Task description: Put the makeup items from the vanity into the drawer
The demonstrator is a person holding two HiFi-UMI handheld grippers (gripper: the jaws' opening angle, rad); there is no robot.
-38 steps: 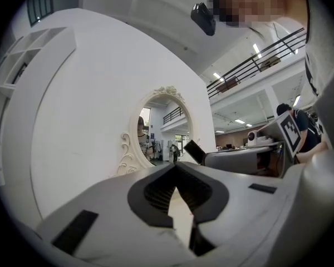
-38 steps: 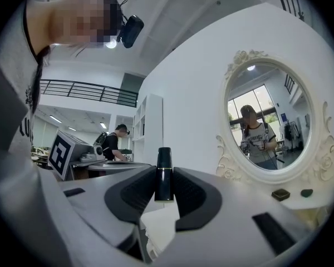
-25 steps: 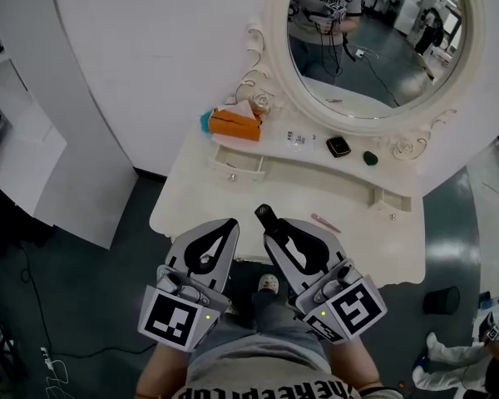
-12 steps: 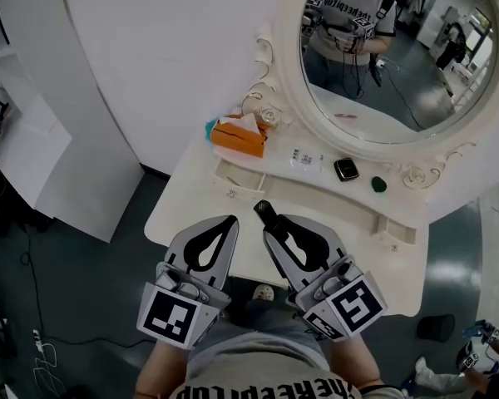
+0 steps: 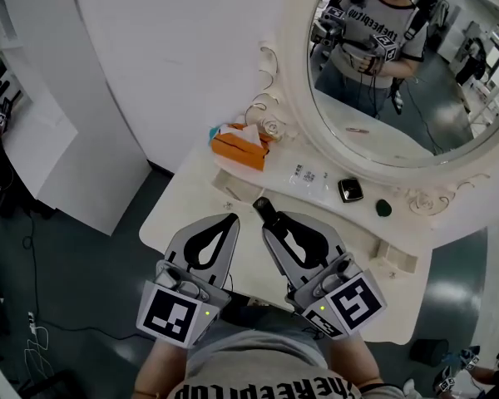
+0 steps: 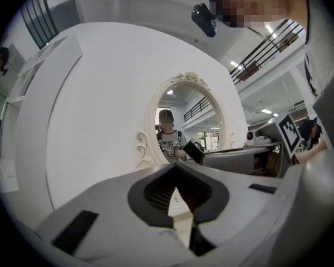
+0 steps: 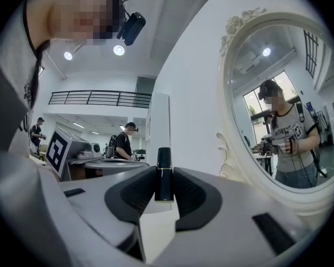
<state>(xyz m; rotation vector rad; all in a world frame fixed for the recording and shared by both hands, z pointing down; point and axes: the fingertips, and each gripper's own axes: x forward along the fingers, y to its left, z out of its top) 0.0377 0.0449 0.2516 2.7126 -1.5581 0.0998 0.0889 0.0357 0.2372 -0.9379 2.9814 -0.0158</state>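
My right gripper [image 5: 270, 223] is shut on a black lipstick tube [image 5: 264, 209], held upright between its pads [image 7: 164, 177] over the front of the white vanity top [image 5: 179, 202]. My left gripper [image 5: 229, 221] hovers beside it with the jaws meeting at the tips [image 6: 175, 168] and nothing between them. On the vanity shelf under the mirror lie a black compact [image 5: 350, 189], a small green item [image 5: 383, 208] and a clear packet [image 5: 309, 175]. A small drawer [image 5: 237, 191] with a knob sits closed at the shelf's left end.
An orange tissue box [image 5: 239, 146] stands at the back left of the shelf. The large oval mirror [image 5: 399, 73] rises behind it and reflects a person holding the grippers. Another small drawer [image 5: 397, 260] is at the right end. White shelving [image 5: 33, 140] stands to the left.
The head view has shifted, so the vanity and mirror now sit lower and farther right in it. Both grippers keep their pose, the right one still gripping the lipstick tube.
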